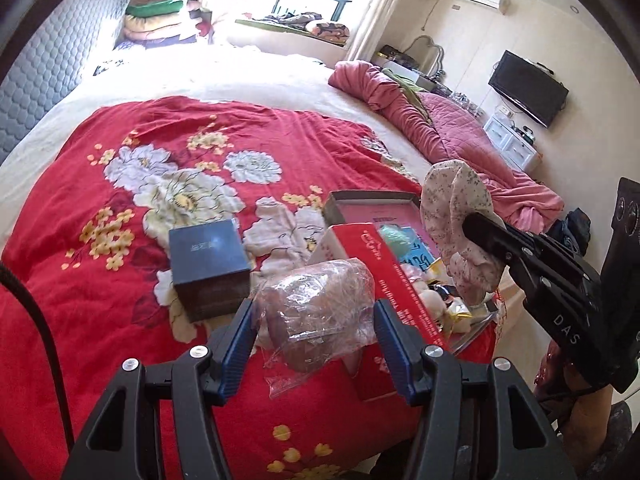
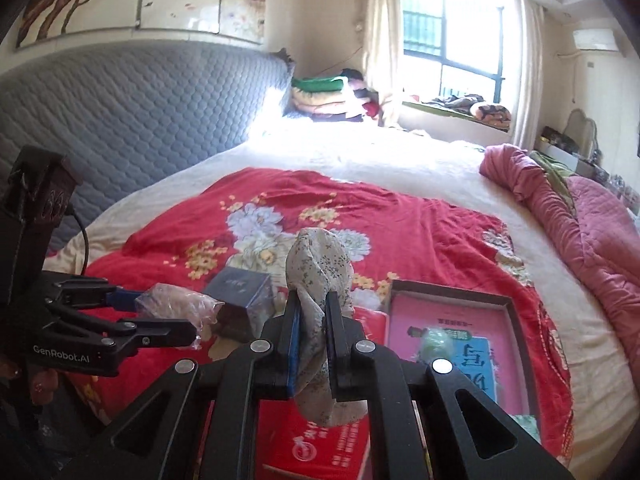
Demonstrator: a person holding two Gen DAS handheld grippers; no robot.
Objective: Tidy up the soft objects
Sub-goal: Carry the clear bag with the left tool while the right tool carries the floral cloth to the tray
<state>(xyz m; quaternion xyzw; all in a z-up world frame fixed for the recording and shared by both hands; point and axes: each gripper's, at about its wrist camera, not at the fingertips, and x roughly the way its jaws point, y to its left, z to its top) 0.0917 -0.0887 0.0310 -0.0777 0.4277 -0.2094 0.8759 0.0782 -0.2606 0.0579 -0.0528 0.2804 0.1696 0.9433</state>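
Above the red quilt (image 1: 168, 152), a brown item in a clear bag (image 1: 316, 320) is clamped between the blue pads of the left gripper (image 1: 316, 340); what the bag contains cannot be made out through the creased plastic. To its right, a floral cloth (image 2: 318, 276) is pinched tight in the right gripper (image 2: 314, 340), held over the red box (image 2: 316, 440). A dark box (image 1: 208, 264) is seen on the quilt at left, and an open tray (image 2: 516, 308) at right.
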